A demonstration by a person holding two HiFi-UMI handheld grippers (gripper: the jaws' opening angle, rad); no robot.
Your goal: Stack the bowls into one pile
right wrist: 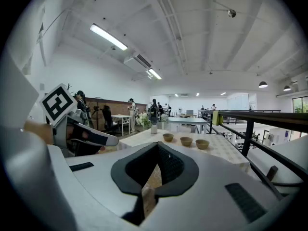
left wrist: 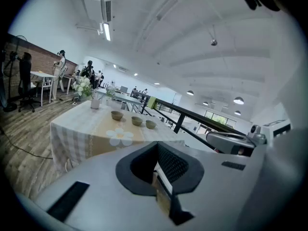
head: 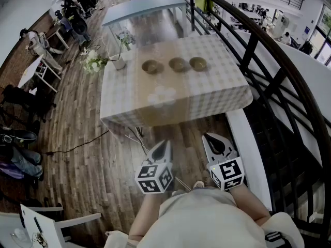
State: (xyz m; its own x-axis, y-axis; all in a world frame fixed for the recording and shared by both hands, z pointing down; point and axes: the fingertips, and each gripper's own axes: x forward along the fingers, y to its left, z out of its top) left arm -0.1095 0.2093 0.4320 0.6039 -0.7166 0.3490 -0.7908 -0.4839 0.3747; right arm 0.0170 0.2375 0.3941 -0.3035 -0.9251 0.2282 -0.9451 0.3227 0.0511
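Observation:
Three small brown bowls stand apart in a row on the far half of the checked table (head: 222, 89): left bowl (head: 151, 66), middle bowl (head: 178, 64), right bowl (head: 198, 63). The left gripper view shows them far ahead (left wrist: 117, 115), (left wrist: 137, 121), (left wrist: 151, 124), as does the right gripper view (right wrist: 168, 137), (right wrist: 186, 141), (right wrist: 202, 144). My left gripper (head: 164, 142) (left wrist: 158, 153) and right gripper (head: 209, 137) (right wrist: 156, 150) hover side by side over the wooden floor, well short of the table. Both are shut and hold nothing.
A vase of white flowers (head: 118, 60) sits at the table's far left corner. A black railing (head: 258, 45) runs along the right side. Another table (head: 145, 6) stands behind, and chairs and people are far off at the left.

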